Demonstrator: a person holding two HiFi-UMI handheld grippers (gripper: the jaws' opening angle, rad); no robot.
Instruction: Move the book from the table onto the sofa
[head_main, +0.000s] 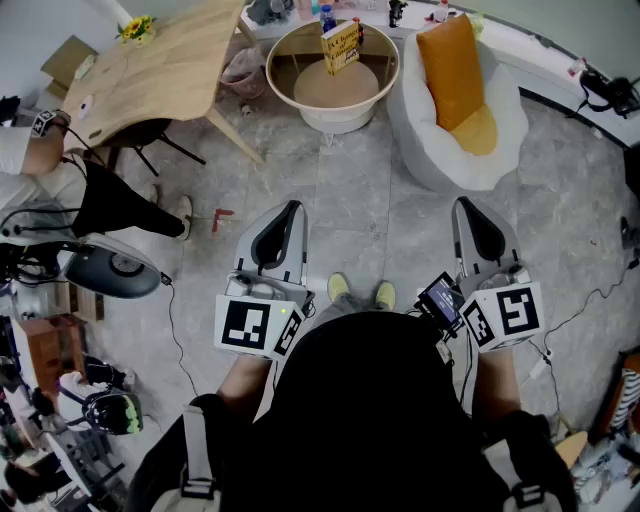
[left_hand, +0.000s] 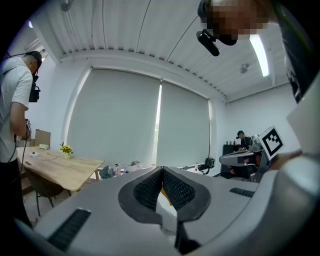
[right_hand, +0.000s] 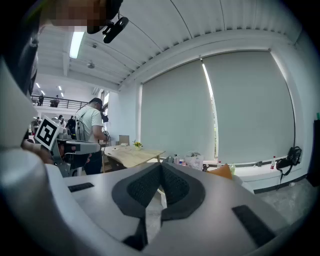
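— Where is the book (head_main: 341, 46) kept?

— It is stood upright on the round white-walled table (head_main: 335, 122), just beside the sofa (head_main: 505, 120) and well apart from both grippers. It is not yet picked up.

— And the grippers?

— The left gripper (head_main: 290, 212) and right gripper (head_main: 470, 210) are held almost level before the body. The jaws of each are pressed together on nothing, probably because no approach is begun.

— Materials?

— A stiff yellow cover is seen. The sofa is white, rounded and judged soft, with an orange cushion (head_main: 452, 70) propped on it. The jaws are lined with dark ribbed pads (left_hand: 146, 192).
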